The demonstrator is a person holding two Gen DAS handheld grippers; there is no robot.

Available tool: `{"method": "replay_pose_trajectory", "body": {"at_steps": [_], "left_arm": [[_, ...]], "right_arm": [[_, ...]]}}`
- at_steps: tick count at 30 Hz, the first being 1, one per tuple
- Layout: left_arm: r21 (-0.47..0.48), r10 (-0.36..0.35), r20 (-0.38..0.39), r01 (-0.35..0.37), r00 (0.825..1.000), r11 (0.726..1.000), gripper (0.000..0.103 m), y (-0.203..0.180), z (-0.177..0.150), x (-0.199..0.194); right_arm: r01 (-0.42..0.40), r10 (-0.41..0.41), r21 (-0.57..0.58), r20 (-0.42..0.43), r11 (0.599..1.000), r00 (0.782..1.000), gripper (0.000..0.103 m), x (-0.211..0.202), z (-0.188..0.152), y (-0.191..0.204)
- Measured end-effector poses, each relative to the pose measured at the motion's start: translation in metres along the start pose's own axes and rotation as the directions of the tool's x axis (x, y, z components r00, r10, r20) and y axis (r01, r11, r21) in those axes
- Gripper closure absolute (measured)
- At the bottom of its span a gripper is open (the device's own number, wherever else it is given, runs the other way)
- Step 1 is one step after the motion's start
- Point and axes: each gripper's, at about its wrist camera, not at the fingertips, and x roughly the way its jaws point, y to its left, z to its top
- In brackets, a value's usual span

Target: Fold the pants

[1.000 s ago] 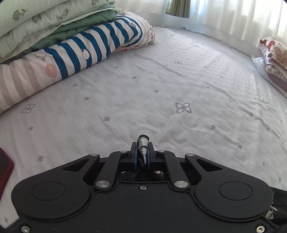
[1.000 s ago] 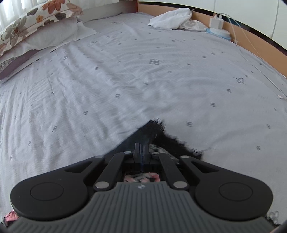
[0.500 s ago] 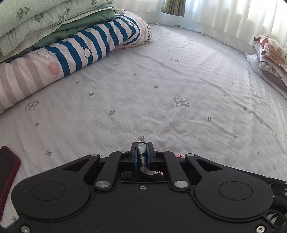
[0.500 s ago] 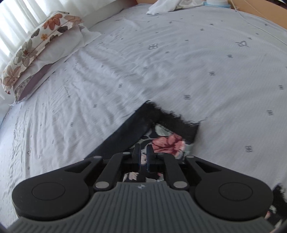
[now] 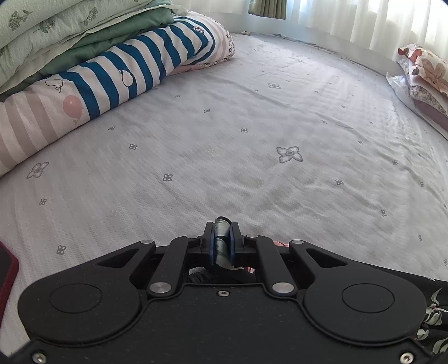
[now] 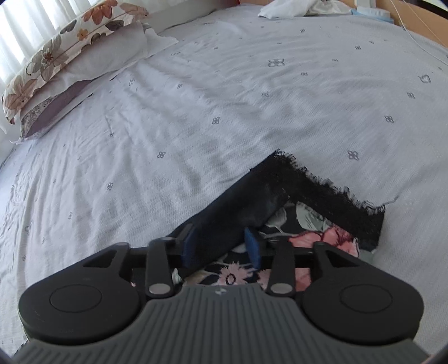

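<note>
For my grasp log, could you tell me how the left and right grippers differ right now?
The left gripper is shut, pinching a bunched bit of the pants; the right gripper stands open, with fabric lying loose between its fingers. Both are low over the bedsheet.

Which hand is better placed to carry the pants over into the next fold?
Left, probably. The left tool is clamped on a bunched fold of the pants, while the right tool stands open around the dark fabric and would need to regrip first.

A bed carries stacked quilts, floral pillows, a white cloth and floral pants.
</note>
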Motion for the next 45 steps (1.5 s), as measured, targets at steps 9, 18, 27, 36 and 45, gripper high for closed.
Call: {"method": "replay_pose_trajectory", "body": {"at_steps": [9,18,27,36,45], "left_arm": [[0.014,0.019,0.002,-0.019,1.000,1.000,0.093,-0.005,-0.003,0.013],[0.014,0.020,0.004,-0.020,1.000,1.000,0.092,-0.006,-0.004,0.017],[-0.007,-0.003,0.014,0.003,1.000,1.000,0.093,0.004,0.001,0.005],[0.002,0.004,0.005,-0.004,1.000,1.000,0.093,0.000,0.001,0.008],[-0.029,-0.022,-0.032,0.021,0.999,0.999,0.093,0.005,0.007,0.021]], "right_arm": [[0.120,-0.118,-0.083,0.030,0.989,0.993,0.031,0.012,0.004,0.009],[0.107,-0.105,-0.041,0.051,0.993,0.993,0.101,0.001,0.013,0.006],[0.072,-0.071,-0.027,0.053,0.997,0.996,0.101,-0.029,0.024,-0.008],[-0.260,0.251,-0.013,-0.220,0.965,0.943,0.052,-0.021,-0.024,0.035],[-0.204,0.206,0.026,-0.170,0.979,0.964,0.042,-0.010,-0.037,0.050]]}}
